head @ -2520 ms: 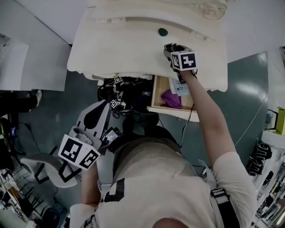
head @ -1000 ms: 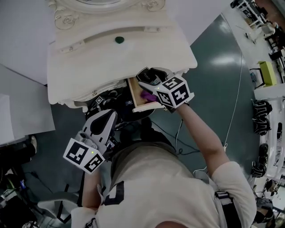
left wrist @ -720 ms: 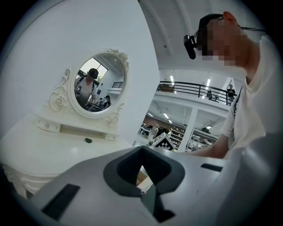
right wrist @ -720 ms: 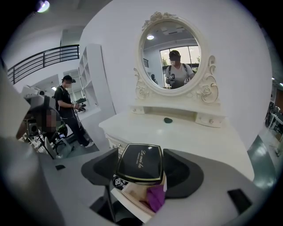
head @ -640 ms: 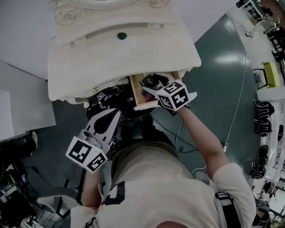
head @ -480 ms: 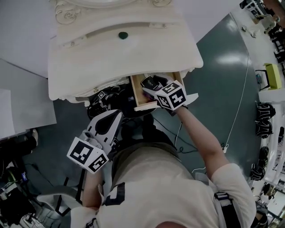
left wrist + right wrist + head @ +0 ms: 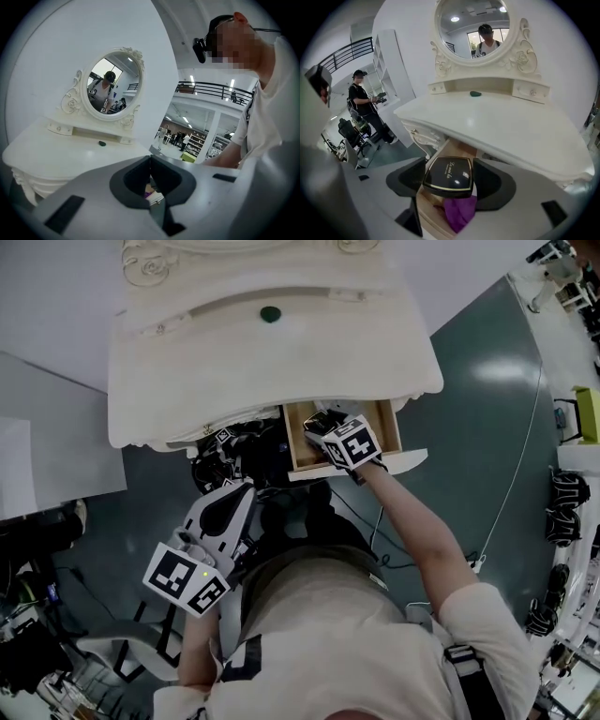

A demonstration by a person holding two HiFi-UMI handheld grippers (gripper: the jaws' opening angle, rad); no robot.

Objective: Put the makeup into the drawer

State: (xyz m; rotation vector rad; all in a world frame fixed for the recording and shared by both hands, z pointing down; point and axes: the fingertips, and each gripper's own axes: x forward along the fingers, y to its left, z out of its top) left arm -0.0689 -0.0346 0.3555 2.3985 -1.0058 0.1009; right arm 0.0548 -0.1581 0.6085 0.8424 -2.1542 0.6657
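A black makeup compact (image 7: pixel 449 176) with a gold rim sits flat between the jaws of my right gripper (image 7: pixel 449 182), which is shut on it. In the head view my right gripper (image 7: pixel 330 430) hangs over the open wooden drawer (image 7: pixel 296 448) under the white dressing table (image 7: pixel 234 362). A purple item (image 7: pixel 459 213) lies in the drawer (image 7: pixel 457 149) just below the compact. My left gripper (image 7: pixel 225 502) is low at the left, away from the table, with its jaws closed together and nothing in them (image 7: pixel 151 187).
A small dark green object (image 7: pixel 271 313) lies on the table top near the oval mirror (image 7: pixel 476 26). Cables and dark gear (image 7: pixel 239 451) hang under the table left of the drawer. A person (image 7: pixel 361 110) stands at the far left.
My right gripper has carried the compact from the table top down over the open drawer. The left gripper has stayed low at the left. The head camera has shifted.
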